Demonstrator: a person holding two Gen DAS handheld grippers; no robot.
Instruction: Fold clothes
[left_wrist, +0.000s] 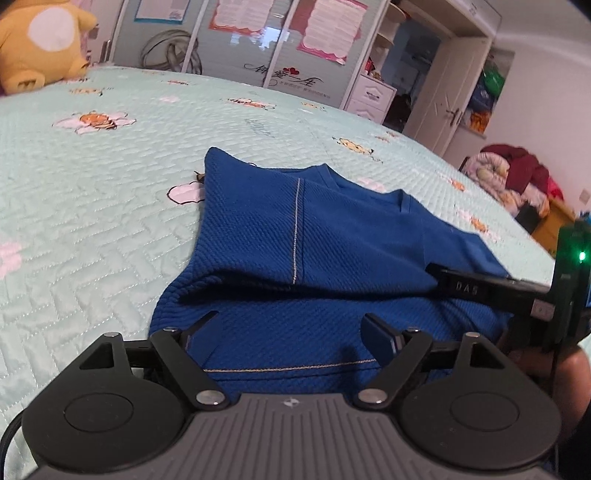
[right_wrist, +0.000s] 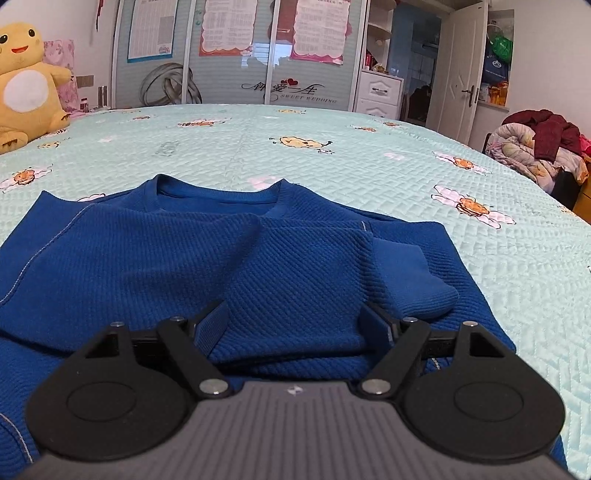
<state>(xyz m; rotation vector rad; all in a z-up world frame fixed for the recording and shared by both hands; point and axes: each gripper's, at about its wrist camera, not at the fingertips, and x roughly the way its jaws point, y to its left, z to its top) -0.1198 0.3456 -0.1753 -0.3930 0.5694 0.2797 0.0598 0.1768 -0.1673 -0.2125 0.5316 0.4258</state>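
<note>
The blue sweater (right_wrist: 155, 258) is lying flat on the mint quilted bedspread (right_wrist: 498, 280), neckline (right_wrist: 221, 195) facing twelve o'clock toward the wardrobe (right_wrist: 236, 51). In the right wrist view a sleeve (right_wrist: 303, 277) is sitting folded across the chest, its ribbed cuff (right_wrist: 417, 284) resting at about three o'clock of the garment's middle.

The right gripper (right_wrist: 295, 325) is hovering low over this folded sleeve with its jaws spread wide. Cloth is lying between the fingers, but the pads are not seen pressing on it; nothing is being pinched.

The left gripper (left_wrist: 288, 328) is likewise standing spread, over the near part of the sweater beside the stitched hem (left_wrist: 288, 365). No fabric is being gripped. In the left wrist view, one finger of the right gripper is showing at three o'clock, reaching in over the cloth.

Judgement: the sleeve-folding step is appearing complete on at least one side, and both tools are standing released. The left shoulder region at nine o'clock is lying loosely, with a raised roll of fabric (left_wrist: 207, 284). Whether the second sleeve is tucked under cannot be told.

The next move is calling for each gripper to close on a near corner of the hem, thin layers only, then to carry both corners together toward twelve o'clock. Uneven lifting is likely to drag the folded sleeve out of place.
</note>
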